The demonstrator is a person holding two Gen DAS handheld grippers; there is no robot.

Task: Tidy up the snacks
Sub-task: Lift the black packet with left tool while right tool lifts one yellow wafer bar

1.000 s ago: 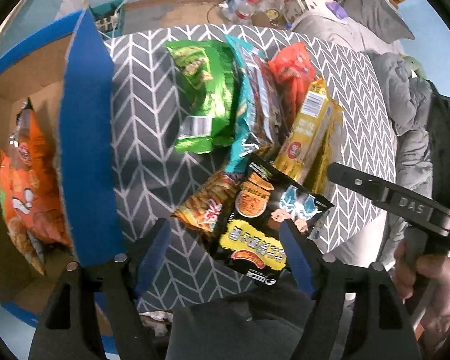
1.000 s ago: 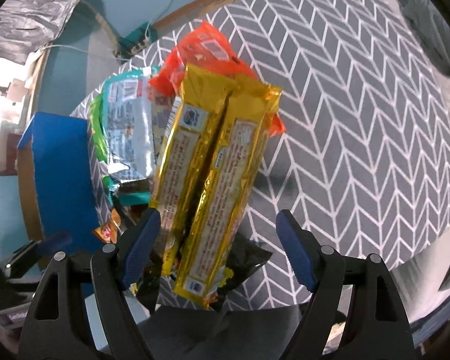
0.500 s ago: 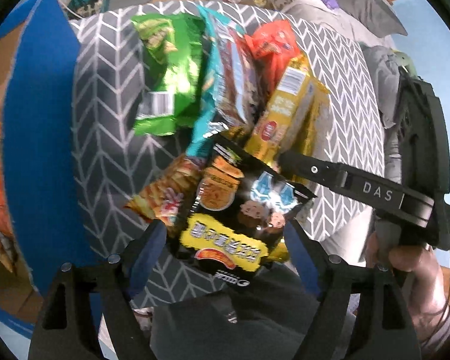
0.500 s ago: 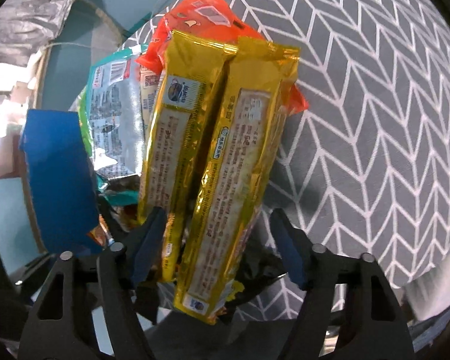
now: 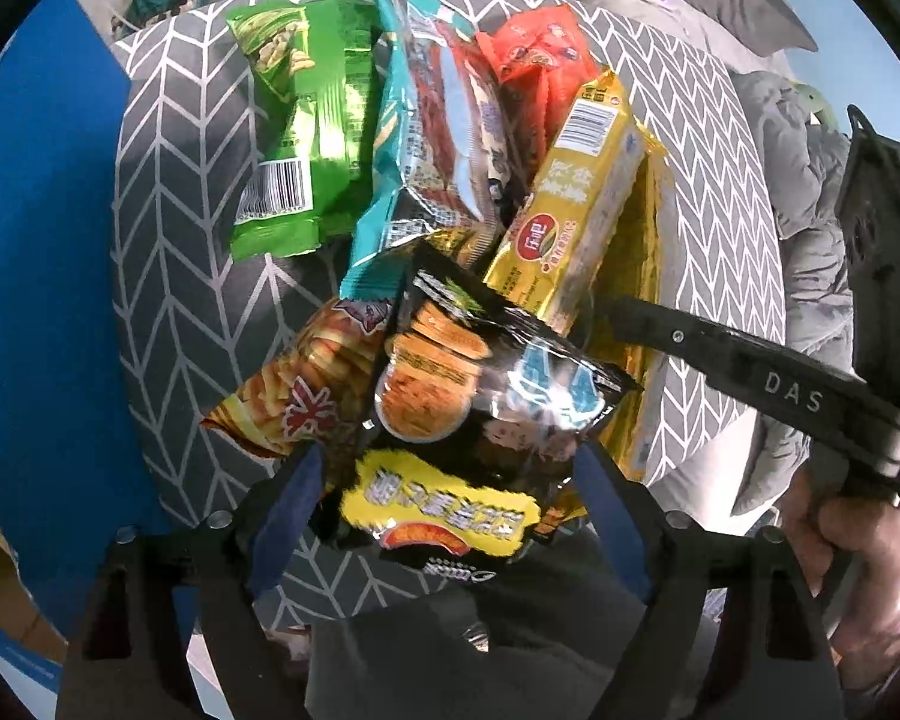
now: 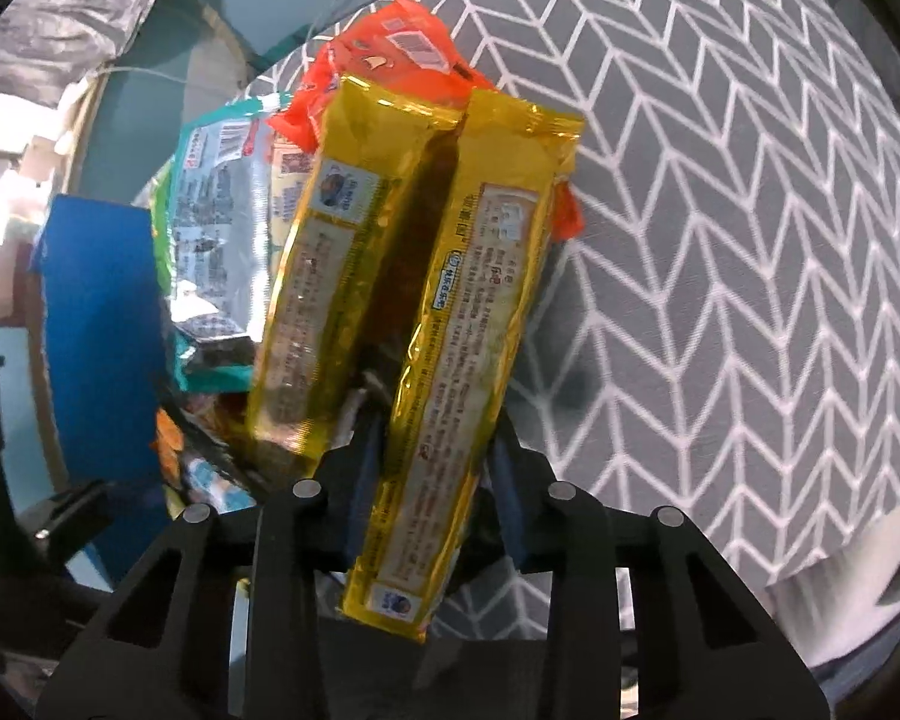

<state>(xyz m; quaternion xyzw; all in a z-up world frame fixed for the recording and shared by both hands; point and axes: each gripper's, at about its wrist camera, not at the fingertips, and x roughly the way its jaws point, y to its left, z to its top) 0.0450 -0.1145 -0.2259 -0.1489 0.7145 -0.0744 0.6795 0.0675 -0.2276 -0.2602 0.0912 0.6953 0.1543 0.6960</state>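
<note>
A pile of snacks lies on the chevron-patterned table. My left gripper is open, its blue fingers on either side of a black chip bag, beside an orange chip bag. Behind are a green bag, a teal bag, a red bag and two gold biscuit packs. My right gripper is shut on the right gold biscuit pack; the left gold pack lies next to it. The right gripper's finger also shows in the left wrist view.
A blue-edged cardboard box stands left of the table; it also shows in the right wrist view. Grey clothing lies beyond the table's right edge. Bare tablecloth stretches to the right of the pile.
My right gripper has closed on the right gold pack. My left gripper has moved forward around the black chip bag, and the box has slid left in its view.
</note>
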